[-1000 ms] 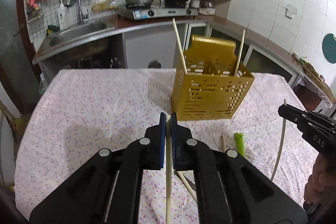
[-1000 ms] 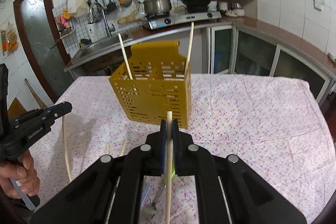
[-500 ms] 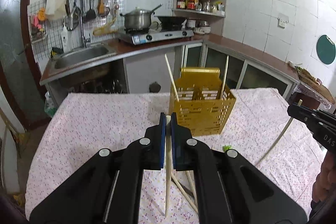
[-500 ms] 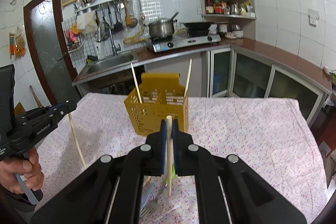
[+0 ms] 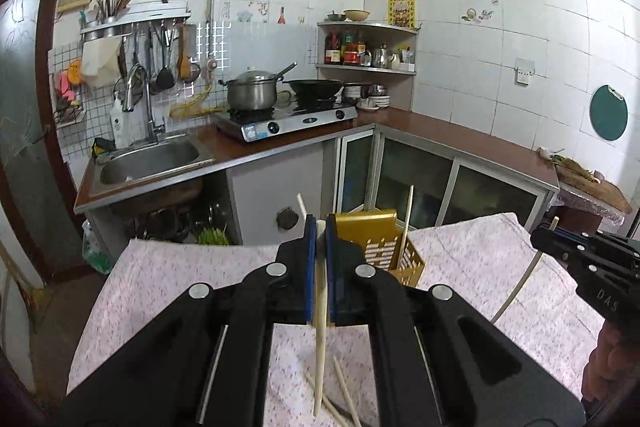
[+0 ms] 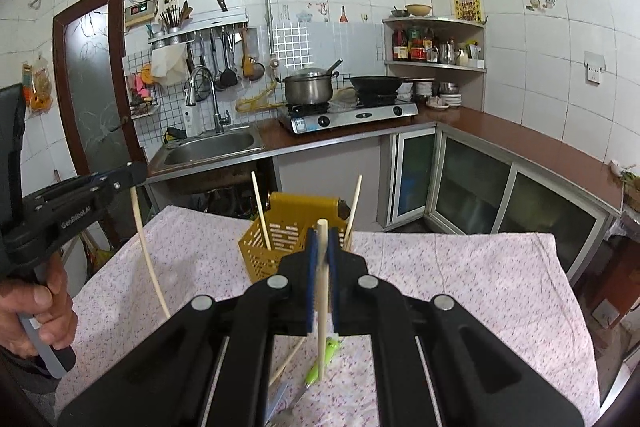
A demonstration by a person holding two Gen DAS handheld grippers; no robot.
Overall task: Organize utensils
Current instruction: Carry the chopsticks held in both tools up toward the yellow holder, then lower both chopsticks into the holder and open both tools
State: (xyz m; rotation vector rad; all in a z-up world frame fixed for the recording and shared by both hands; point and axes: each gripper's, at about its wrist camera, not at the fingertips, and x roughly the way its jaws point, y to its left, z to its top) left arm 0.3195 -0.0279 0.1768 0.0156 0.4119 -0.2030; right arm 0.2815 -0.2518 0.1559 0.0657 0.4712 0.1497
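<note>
Both tools carry one chopstick each. Left tool [image 5: 318,227] is clamped tight on a pale chopstick [image 5: 320,343] near its top end, so the stick hangs down below the pads, tip just above the desk [image 5: 180,267]. Right tool [image 6: 322,235] is clamped the same way on its own stick [image 6: 321,331], also near upright. Gripping at the top likely leaves the long lower part free to drop into a slot. The yellow holder [image 6: 280,239] stands toward the desk's far edge, ahead of both tools, with two sticks [image 6: 261,215] already leaning in it. Loose sticks [image 5: 344,395] lie at the near edge under the left tool, and a green-handled utensil [image 6: 324,359] lies at the near edge under the right one. More pickups remain. Next is probably lowering both sticks into the holder; aiming tips at openings needs care.
</note>
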